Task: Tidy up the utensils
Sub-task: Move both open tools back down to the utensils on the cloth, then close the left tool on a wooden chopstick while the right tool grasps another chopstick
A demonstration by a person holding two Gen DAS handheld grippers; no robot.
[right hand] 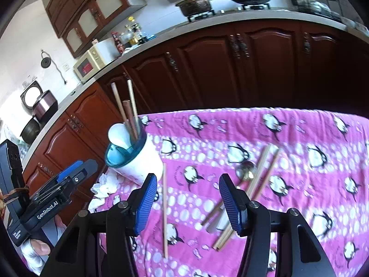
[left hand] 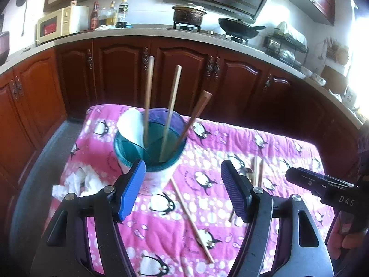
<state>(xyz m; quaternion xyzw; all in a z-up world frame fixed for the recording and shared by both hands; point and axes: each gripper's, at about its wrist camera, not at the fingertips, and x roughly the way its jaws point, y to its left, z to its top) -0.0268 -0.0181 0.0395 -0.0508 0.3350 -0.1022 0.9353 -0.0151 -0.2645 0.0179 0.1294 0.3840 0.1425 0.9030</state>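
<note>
Both hand-held grippers (left hand: 183, 189) (right hand: 188, 202) gape empty; lone chopstick (right hand: 165, 210) lies lengthwise between right jaws

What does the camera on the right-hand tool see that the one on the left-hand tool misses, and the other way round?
Only the right wrist view shows the metal spoon lying among the loose chopsticks, and a rice cooker on the counter.

Only the left wrist view shows the bright far end of the counter with its clutter.

Both show the holder cup with three chopsticks and a white spoon standing in it, the single chopstick on the pink penguin cloth, the crumpled tissue, the microwave and the wok. Both grippers, left and right, are open and empty.
</note>
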